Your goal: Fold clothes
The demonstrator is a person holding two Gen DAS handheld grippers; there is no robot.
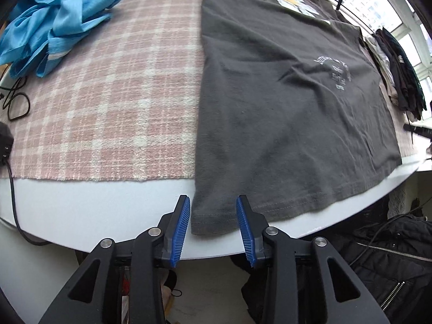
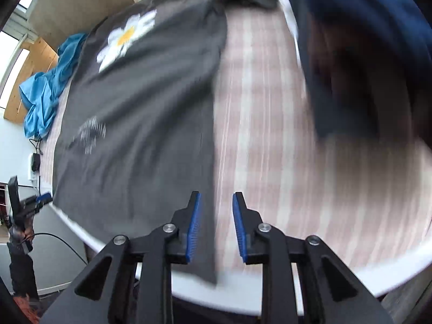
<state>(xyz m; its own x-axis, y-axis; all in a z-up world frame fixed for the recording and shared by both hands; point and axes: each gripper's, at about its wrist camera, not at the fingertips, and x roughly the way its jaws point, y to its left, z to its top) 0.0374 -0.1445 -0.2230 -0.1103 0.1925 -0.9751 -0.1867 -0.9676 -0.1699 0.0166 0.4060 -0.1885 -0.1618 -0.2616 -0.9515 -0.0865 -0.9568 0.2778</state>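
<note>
A dark grey T-shirt (image 1: 283, 108) with a white daisy print and pale lettering lies spread flat on a pink plaid cloth (image 1: 108, 94). My left gripper (image 1: 213, 198) is open. Its blue pads (image 1: 183, 216) stand on either side of the shirt's near hem corner at the table edge and do not press on it. In the blurred right wrist view the same T-shirt (image 2: 140, 108) fills the left half. My right gripper (image 2: 216, 194) is open above the shirt's long side edge, where it meets the plaid cloth (image 2: 270, 135), with nothing held between its fingers.
A crumpled blue garment (image 1: 54, 21) lies at the far left of the table. A stack of dark clothes (image 1: 399, 75) sits at the right edge. A black jacket (image 1: 391, 256) lies below the white table rim (image 1: 94, 208). A dark navy garment (image 2: 364, 54) lies at the right.
</note>
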